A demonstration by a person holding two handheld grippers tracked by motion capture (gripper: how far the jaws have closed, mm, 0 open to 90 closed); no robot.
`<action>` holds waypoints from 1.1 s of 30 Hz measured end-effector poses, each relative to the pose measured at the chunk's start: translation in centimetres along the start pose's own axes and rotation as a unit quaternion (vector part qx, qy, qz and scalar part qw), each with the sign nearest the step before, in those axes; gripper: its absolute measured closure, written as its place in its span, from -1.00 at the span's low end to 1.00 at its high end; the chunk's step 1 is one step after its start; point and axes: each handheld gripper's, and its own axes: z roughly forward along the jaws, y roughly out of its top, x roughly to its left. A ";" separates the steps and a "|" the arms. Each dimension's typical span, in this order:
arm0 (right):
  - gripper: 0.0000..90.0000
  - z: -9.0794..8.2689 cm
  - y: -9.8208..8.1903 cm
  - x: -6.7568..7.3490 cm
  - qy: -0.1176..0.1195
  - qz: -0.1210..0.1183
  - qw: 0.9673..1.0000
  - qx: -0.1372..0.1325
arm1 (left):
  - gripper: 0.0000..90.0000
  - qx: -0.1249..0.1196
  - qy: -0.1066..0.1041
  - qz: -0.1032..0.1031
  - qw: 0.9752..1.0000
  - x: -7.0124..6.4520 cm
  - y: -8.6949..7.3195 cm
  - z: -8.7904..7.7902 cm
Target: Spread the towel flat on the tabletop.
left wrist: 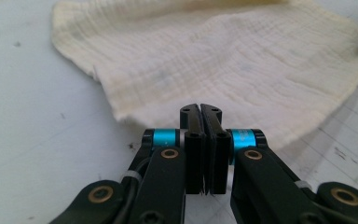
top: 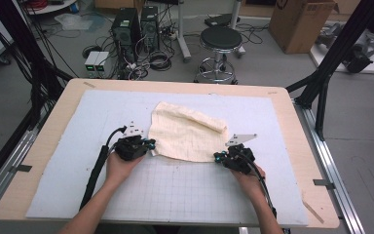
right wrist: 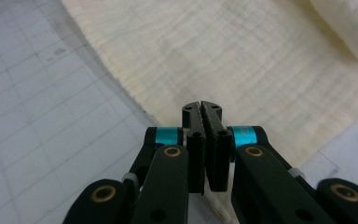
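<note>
- Far left of the high view, the wooden table (top: 39,161) carries a pale grey grid mat (top: 175,190) that covers most of its top.
- The person's left hand (top: 119,168) holds the left gripper (top: 152,147) near the middle of the mat, right at the near-left corner of the cloth (top: 187,131).
- In the left gripper view its jaws are pressed together, no gap at all. The cloth's edge (left wrist: 223,70) lies right at the tips, but I honestly can't tell if any fabric is pinched in there.
- The cloth itself is a cream, crinkly muslin sort of thing, lying mid-mat toward the far edge, with its far-right side rolled over into a fold (top: 209,121).
- The right hand (top: 247,178) holds the right gripper (top: 217,157) at the cloth's near-right corner.
- In the right gripper view its jaws are closed tight too, tips sitting over the cloth (right wrist: 242,60) close to its edge. Same deal, can't say whether it's actually got hold of the fabric.
</note>
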 end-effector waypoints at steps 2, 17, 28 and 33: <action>0.97 -0.6 0.2 0.5 0.002 -0.009 1.000 -0.010 | 0.95 -0.001 -0.002 0.013 1.000 -0.3 0.2 -1.2; 0.97 -3.5 0.7 4.2 0.027 -0.049 0.998 -0.039 | 0.92 0.060 -0.053 0.025 0.996 -0.2 0.5 -3.1; 0.96 -1.6 -0.5 2.7 0.020 -0.022 1.000 -0.006 | 0.64 0.081 -0.056 -0.008 0.995 0.7 1.7 1.6; 0.88 -1.6 -0.6 3.0 0.030 -0.024 0.999 -0.002 | 0.62 0.066 -0.065 -0.006 0.996 0.7 1.7 -1.0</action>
